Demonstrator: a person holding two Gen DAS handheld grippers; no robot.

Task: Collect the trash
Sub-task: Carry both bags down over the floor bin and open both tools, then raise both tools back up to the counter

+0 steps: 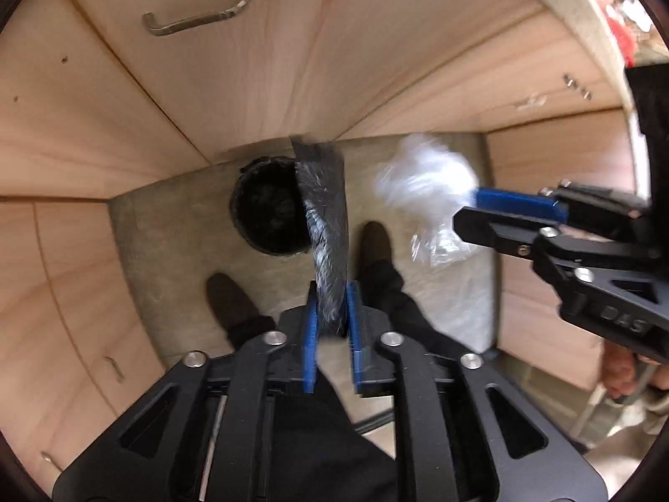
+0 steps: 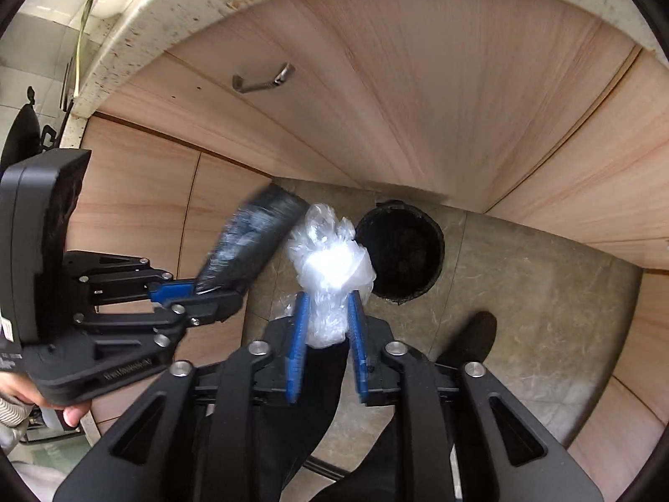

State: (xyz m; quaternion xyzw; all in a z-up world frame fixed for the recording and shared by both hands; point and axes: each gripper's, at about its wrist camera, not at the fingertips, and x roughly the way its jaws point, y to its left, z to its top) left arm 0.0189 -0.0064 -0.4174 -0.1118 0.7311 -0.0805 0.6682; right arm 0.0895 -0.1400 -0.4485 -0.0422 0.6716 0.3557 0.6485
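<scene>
My left gripper (image 1: 331,293) is shut on a flat black wrapper (image 1: 324,226) that sticks up from its blue pads, partly over the round black bin (image 1: 267,213) on the floor below. The wrapper also shows in the right wrist view (image 2: 251,242). My right gripper (image 2: 327,297) is shut on a crumpled clear plastic bag (image 2: 332,263), held just left of the bin (image 2: 403,247). In the left wrist view the bag (image 1: 426,192) and the right gripper (image 1: 468,209) are to the right of the bin.
Wooden cabinet doors with metal handles (image 1: 196,16) surround the floor on three sides. A speckled countertop edge (image 2: 138,25) runs above. The person's dark shoes (image 1: 228,297) stand on the stone floor (image 2: 543,305) near the bin.
</scene>
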